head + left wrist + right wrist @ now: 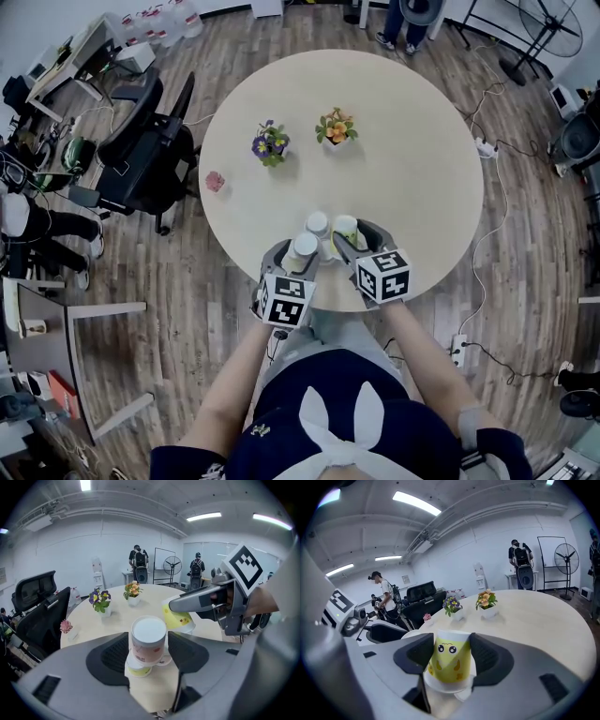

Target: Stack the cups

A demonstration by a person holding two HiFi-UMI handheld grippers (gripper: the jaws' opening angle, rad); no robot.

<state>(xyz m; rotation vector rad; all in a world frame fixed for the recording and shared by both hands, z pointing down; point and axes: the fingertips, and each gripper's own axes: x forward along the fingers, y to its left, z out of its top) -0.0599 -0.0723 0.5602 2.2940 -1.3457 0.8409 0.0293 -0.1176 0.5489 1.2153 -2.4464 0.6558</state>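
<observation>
- The left gripper (300,251) is released: its jaws stand apart around a pink cup (149,638), with the pads just beside the cup's sides.
- The pink cup is upside down and sits on top of a lower cup (139,670), whose yellow-green rim shows under it.
- The right gripper (354,232) is clenched on a yellow cup (449,662), with both pads pressed to its sides.
- The yellow cup is upside down with a printed face on its side. In the left gripper view it is tilted, just to the right of the pink cup.
- In the head view a third cup (317,222) stands just beyond, between the two grippers and close to both cups.
- All the cups are at the near edge of a round table (412,169).
- Farther across the table are a purple flower pot (270,143) and an orange flower pot (336,127), side by side but apart.
- A small pink flower (216,181) stands near the table's left edge.
- A black chair (141,155) stands on the wood floor to the left of the table.
</observation>
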